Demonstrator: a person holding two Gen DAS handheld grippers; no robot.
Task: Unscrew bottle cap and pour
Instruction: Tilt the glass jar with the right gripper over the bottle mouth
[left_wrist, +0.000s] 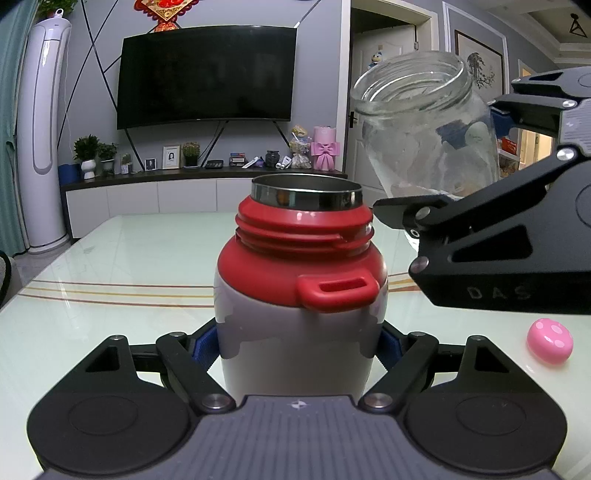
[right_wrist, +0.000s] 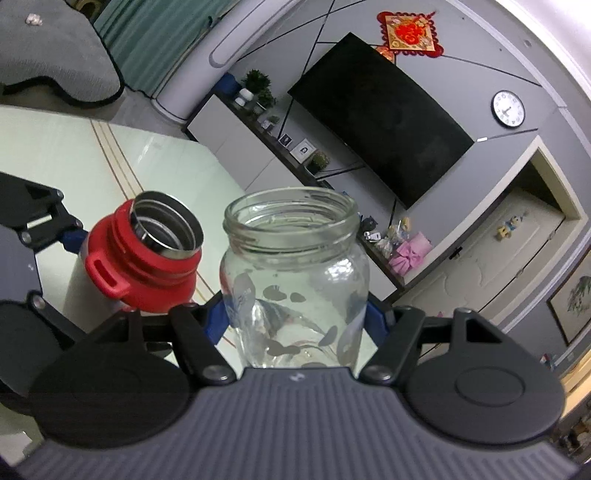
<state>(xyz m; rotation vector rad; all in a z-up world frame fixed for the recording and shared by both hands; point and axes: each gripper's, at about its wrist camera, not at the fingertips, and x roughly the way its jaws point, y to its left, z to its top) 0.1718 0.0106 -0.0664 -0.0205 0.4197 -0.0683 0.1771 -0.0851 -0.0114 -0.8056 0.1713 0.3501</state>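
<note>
So the left gripper (left_wrist: 299, 347) is clamped on the flask (left_wrist: 299, 295), blue pads squeezing the white body on both sides. The flask stands upright on the table (left_wrist: 110, 280), cap already off, with the red threaded collar and the steel rim of the mouth fully exposed. There's a little red loop tab sticking out of the collar, facing the left camera.

The right gripper (right_wrist: 295, 321) is clamped on a glass jar (right_wrist: 295, 273), also with blue pads pressed against both sides of it. The jar is lidless and held up off the table, just right of the flask and a bit higher. From the left camera it's clearly tilted, with its mouth leaning toward the flask. Jar and flask are near each other but not touching; there's a visible gap between the two mouths in the right wrist view. Inside the jar I can't really tell what's there. The glass looks smeary with some dark blotches that could be a print or reflections.

A pink cap (left_wrist: 550, 345) with pale dots lies on the table to the right of the flask, well apart from it, under the right gripper.

Background is a living room: TV (left_wrist: 207, 74) on the wall and a low cabinet (left_wrist: 184, 192) with plants and photo frames.
</note>
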